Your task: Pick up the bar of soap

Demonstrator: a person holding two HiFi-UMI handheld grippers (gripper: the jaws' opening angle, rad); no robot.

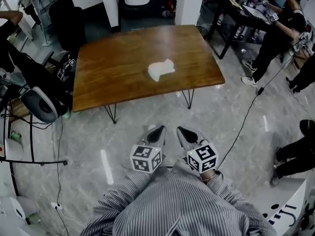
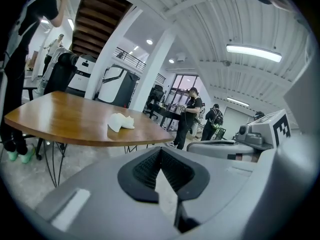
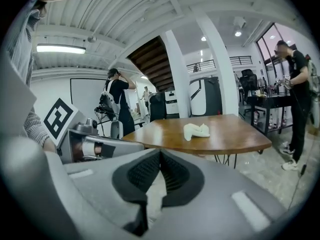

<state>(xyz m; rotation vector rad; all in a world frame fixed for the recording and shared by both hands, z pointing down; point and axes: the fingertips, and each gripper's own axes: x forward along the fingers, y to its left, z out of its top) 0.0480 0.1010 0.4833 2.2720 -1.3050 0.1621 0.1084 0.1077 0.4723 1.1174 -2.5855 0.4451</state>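
Observation:
A white, lumpy bar of soap [image 1: 161, 70] lies near the middle of the brown wooden table [image 1: 108, 77]. It also shows on the tabletop in the left gripper view [image 2: 121, 122] and the right gripper view [image 3: 196, 130]. Both grippers hang close to my body over the grey floor, well short of the table's front edge. The left gripper [image 1: 158, 130] has its ribbed black pads [image 2: 147, 169] closed together with nothing between them. Beside it, the right gripper [image 1: 183, 131] is shut too, its pads [image 3: 175, 171] empty.
The table stands on thin black hairpin legs [image 1: 112, 113]. A person in black [image 1: 275, 33] stands by a dark desk at the back right. A black cable [image 1: 246, 117] runs across the floor on the right. Chairs and gear [image 1: 37, 102] crowd the left. A white pillar [image 1: 189, 4] rises behind the table.

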